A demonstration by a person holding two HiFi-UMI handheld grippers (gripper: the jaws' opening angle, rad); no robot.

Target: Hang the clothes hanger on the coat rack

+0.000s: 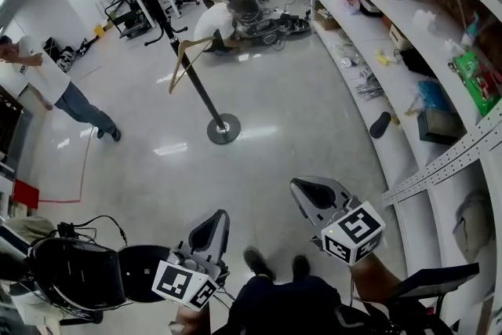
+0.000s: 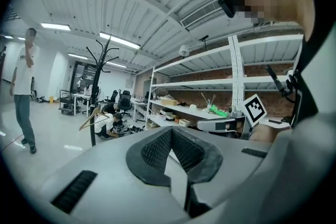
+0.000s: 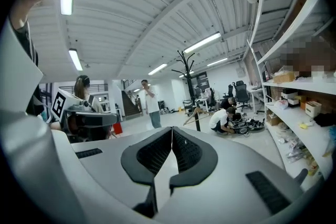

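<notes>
Left tongs [image 1: 213, 222] closed, pad tips meeting, nothing between them. Right tongs [image 1: 314, 194] same: tips together, empty. Both are held low by the body, pointing out over the floor [image 1: 298, 121], well apart from the coat rack [image 1: 200, 86].

Wooden clothes hanger [image 1: 180, 63] is on the rack: hook end at the black pole, body tilted down to the left, clear of the floor. Can't tell which peg carries it. The rack stands on a round base mid-floor.

A crouching person [image 1: 216, 21] is just beyond the rack, with another behind. A standing person [image 1: 47, 78] is at far left. Long white shelf [image 1: 369, 43] runs along the right, with small items on it.
</notes>
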